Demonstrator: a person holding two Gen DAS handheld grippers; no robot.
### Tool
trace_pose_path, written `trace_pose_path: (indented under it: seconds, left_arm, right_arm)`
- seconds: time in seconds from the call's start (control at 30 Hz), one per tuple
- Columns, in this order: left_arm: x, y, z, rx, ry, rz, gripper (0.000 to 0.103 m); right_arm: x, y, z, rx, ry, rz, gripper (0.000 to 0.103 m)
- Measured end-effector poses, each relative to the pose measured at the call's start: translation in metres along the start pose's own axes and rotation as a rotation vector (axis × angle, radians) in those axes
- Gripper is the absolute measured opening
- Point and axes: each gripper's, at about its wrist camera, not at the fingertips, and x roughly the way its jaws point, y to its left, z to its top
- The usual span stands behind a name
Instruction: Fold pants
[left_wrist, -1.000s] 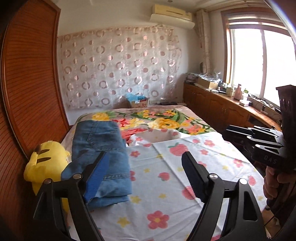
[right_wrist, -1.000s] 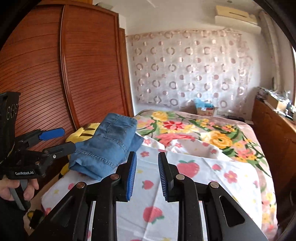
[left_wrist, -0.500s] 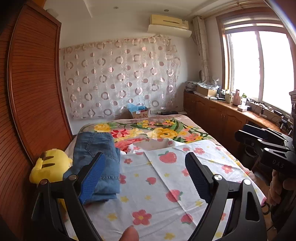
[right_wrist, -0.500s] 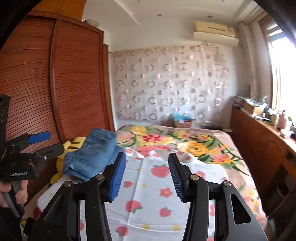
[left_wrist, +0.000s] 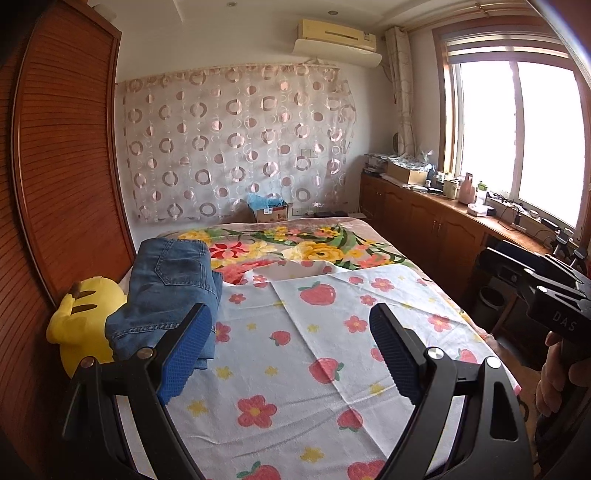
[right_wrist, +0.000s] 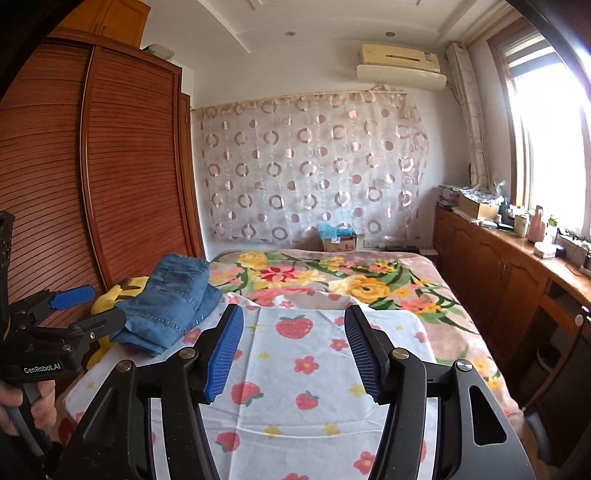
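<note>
On the bed (left_wrist: 388, 254), at its left edge beside the yellow plush toy (left_wrist: 83, 314), the folded pants (left_wrist: 166, 295) are laid. Over the strawberry sheet (right_wrist: 314, 369), the left gripper (left_wrist: 291, 350) is held wide apart and empty; the right gripper (right_wrist: 293, 354) is being opened, nothing between its jaws.

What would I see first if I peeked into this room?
Probably the folded blue jeans at the bed's left edge, lying partly on a yellow plush toy beside the wooden wardrobe. Next, the white sheet with strawberries and flowers spread across the near half of the bed. Behind it hangs a curtain dotted with rings.
</note>
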Motion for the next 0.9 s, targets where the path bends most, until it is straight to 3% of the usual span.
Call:
trace_pose_path:
  seconds: [0.33, 0.9]
  left_arm:
    - [-0.009, 0.003, 0.000, -0.010, -0.021, 0.039, 0.088]
    - [-0.010, 0.003, -0.001, -0.012, -0.023, 0.039, 0.088]
  right_arm:
    - [0.003, 0.002, 0.001, 0.000, -0.006, -0.001, 0.060]
    - [0.009, -0.010, -0.004, 0.003, -0.015, 0.005, 0.061]
